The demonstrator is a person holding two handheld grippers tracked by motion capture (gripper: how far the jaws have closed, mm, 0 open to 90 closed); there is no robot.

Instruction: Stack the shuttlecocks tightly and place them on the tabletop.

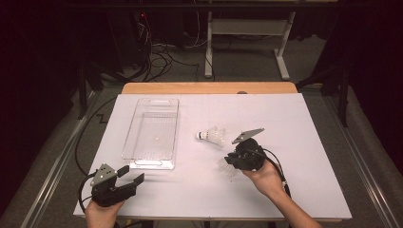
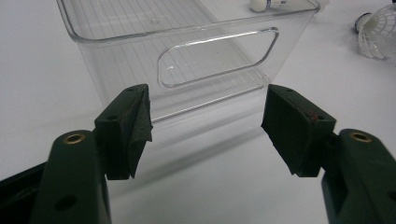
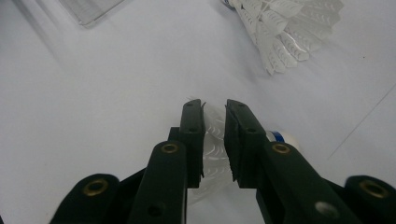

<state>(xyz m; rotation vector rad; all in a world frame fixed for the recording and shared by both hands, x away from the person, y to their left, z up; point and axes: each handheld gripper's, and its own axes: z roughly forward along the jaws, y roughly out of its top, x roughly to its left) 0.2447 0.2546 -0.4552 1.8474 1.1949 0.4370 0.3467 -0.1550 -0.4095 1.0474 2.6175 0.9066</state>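
My right gripper [image 3: 214, 106] is shut on the feather skirt of a white shuttlecock [image 3: 212, 144] that lies on the white table. The cork with a blue band [image 3: 286, 138] sticks out to the right of the jaws. In the high view this gripper [image 1: 227, 164] is right of centre, its jaws low over that shuttlecock [image 1: 224, 167]. A second white shuttlecock [image 1: 212, 137] [image 3: 285, 32] lies loose just beyond it. My left gripper [image 1: 133, 175] [image 2: 208, 107] stands open with nothing between its jaws, near the front left, facing the near end of a clear plastic bin [image 1: 152, 133] [image 2: 187, 51].
The bin holds nothing that I can see and has a handle cut-out [image 2: 217, 56] in its near wall. The white board [image 1: 304, 142] covers a wooden table, and its front edge runs close to both hands. Cables and a desk frame [image 1: 247, 42] lie on the floor beyond.
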